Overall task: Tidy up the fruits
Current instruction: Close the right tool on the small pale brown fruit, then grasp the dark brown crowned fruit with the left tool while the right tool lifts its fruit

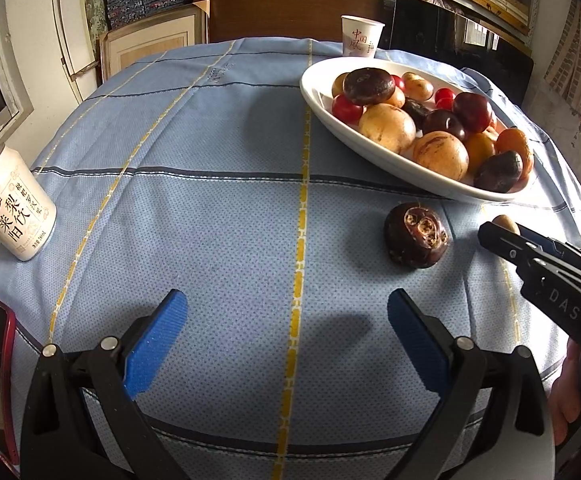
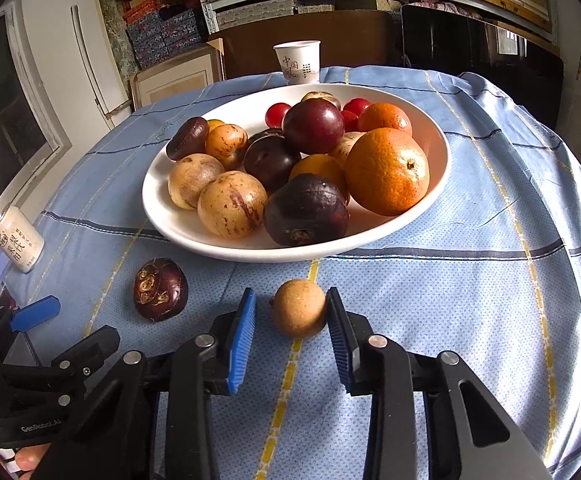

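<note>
A small tan fruit (image 2: 299, 307) was framed between the right gripper's (image 2: 291, 320) parted pads, the right pad touching it, just before the white bowl (image 2: 178, 220). The left gripper (image 1: 286, 322) was held wide apart, nothing in it, near a dark fruit (image 1: 415, 235) on the tablecloth (image 1: 210, 200).

Small tan fruit (image 2: 299, 307) between right hand-held gripper's (image 2: 291, 307) spread fingers (right pad touching).

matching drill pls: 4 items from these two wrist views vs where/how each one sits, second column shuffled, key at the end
1. small tan fruit
2. dark wrinkled fruit
3. paper cup
4. drink can

A. behind the white plate
B. at the left table edge
C. between the right tongs
D. loose on the cloth, ahead of the open left tongs

Pairs: 1-C, 2-D, 3-A, 4-B
</note>
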Available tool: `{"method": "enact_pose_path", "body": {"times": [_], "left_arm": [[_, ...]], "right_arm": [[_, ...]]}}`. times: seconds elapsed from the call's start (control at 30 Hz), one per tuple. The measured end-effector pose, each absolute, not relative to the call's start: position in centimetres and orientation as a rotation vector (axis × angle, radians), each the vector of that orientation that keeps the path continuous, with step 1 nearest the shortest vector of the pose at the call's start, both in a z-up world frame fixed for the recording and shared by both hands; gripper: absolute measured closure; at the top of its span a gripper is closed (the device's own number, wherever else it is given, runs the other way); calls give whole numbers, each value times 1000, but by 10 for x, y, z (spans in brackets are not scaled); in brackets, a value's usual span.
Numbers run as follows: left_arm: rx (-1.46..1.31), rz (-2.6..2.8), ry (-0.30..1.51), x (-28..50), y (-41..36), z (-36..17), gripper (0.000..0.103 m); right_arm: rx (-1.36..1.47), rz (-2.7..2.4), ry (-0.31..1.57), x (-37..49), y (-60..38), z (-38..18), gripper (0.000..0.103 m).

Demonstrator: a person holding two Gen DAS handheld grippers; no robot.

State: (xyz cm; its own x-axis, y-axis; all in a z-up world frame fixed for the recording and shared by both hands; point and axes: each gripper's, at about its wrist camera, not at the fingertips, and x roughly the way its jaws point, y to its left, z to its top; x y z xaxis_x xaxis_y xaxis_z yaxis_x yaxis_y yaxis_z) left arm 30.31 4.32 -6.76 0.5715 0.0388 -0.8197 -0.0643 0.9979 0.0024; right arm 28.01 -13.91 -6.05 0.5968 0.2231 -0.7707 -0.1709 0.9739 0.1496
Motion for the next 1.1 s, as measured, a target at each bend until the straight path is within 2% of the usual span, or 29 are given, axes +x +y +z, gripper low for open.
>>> {"method": "enact_pose_path", "body": {"times": [0.1, 0.4, 0.6, 0.67, 0.7, 0.73, 0.8, 1.1], "left_arm": [[-32, 61, 963, 303, 43, -68, 5], [-41, 11, 956, 303, 43, -68, 5], [-4, -132, 856, 304, 26, -56, 5], [15, -168, 856, 310, 17, -56, 10], [23, -186, 861, 315, 12, -57, 22], [31, -207, 875, 322, 7, -58, 29], [46, -216, 892, 331, -1, -62, 34], [80, -226, 903, 343, -21, -69, 36]], "right_arm": [[58, 213, 904, 280, -139, -61, 74], [81, 243, 885, 270, -153, -53, 74], [146, 273, 868, 262, -167, -39, 74], [149, 272, 853, 260, -170, -34, 74], [149, 272, 846, 259, -171, -33, 74], [149, 271, 843, 259, -172, -32, 74], [152, 267, 840, 258, -176, -31, 74], [166, 253, 845, 260, -184, -31, 74]]}}
